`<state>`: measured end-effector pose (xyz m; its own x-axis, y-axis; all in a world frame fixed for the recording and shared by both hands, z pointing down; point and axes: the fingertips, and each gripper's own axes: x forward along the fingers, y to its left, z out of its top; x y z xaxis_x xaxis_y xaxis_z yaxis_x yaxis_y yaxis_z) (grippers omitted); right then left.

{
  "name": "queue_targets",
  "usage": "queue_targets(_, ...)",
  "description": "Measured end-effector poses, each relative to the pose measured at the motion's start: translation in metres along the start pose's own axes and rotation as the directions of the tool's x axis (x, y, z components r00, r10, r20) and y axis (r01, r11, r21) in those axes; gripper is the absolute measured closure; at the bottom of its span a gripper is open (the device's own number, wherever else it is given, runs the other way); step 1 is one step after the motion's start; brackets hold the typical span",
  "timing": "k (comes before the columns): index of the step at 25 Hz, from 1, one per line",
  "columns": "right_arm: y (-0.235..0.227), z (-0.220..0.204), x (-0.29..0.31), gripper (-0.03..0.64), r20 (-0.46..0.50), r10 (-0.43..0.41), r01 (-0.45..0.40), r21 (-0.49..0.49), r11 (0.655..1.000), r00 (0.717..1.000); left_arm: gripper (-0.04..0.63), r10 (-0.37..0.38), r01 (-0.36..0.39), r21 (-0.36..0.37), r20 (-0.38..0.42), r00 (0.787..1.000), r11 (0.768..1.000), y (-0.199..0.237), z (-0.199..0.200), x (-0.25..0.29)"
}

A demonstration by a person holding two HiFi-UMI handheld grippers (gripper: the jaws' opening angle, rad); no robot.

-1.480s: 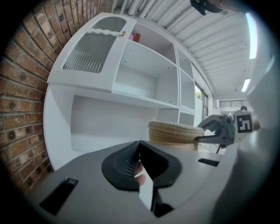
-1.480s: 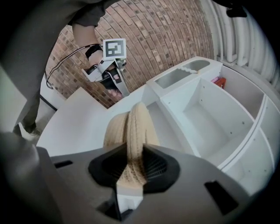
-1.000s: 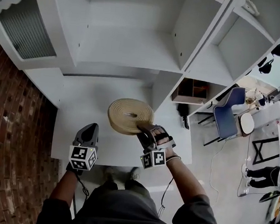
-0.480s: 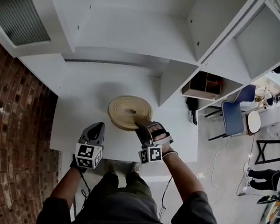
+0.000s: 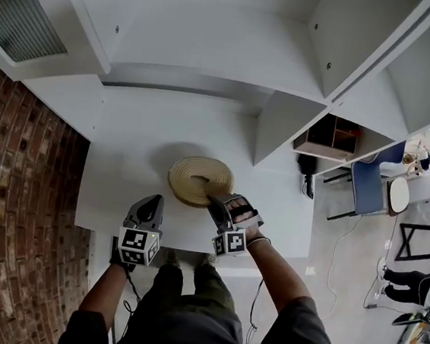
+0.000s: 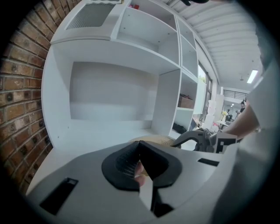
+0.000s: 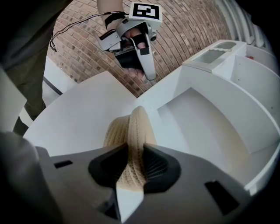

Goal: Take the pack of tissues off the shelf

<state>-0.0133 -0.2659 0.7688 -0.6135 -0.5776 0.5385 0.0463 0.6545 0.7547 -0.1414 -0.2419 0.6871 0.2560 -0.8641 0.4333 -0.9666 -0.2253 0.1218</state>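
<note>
Straw-coloured woven round basket (image 5: 199, 179), seen from the head view over the white table (image 5: 138, 140), in front of the white shelf unit (image 5: 213, 45) and below its open compartments; whether it rests on the table or hangs just above it cannot be told, nor whether tissues lie inside it. Right claw (image 5: 213, 202) grips the near rim of the basket; in the right gripper view the woven wall stands edge-on between the two black pads, which press on it from either side, partly closed. Left claw (image 5: 153, 203) hangs beside and to the left of the basket, apart from it; in the left gripper view its pads meet at the tips with nothing between them. Brick wall (image 5: 15, 185) borders the table on the left.
</note>
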Motion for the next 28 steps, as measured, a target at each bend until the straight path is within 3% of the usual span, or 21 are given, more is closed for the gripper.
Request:
queue_targets(11, 0.022, -0.003, 0.021, 0.52, 0.088, -0.053, 0.059, -0.068, 0.996, 0.995, 0.591, 0.026, -0.027, -0.014, -0.044, 0.999, 1.0, 0.004, -0.029, 0.012)
queue_targets(18, 0.055, -0.01, 0.024, 0.503, 0.092, -0.016, 0.026, -0.116, 0.993, 0.996, 0.591, 0.035, -0.036, -0.014, -0.062, 0.997, 0.999, 0.006, -0.037, 0.017)
queue_targets(21, 0.053, -0.007, 0.023, 0.493, 0.094, -0.003, 0.012, -0.103, 0.995, 0.996, 0.591, 0.039, -0.04, -0.011, -0.064, 0.997, 0.999, 0.007, -0.036, 0.018)
queue_targets(24, 0.06, -0.007, 0.022, 0.429, 0.083, 0.043, -0.036, -0.081, 0.996, 0.996, 0.591, 0.038, -0.039, -0.008, -0.061, 0.997, 0.999, 0.008, -0.033, 0.017)
queue_targets(28, 0.049, 0.002, 0.011, 0.394, 0.124, 0.073, -0.083, 0.074, 0.994, 0.99, 0.591, 0.039, -0.039, -0.001, -0.049, 0.998, 0.999, 0.009, -0.023, 0.014)
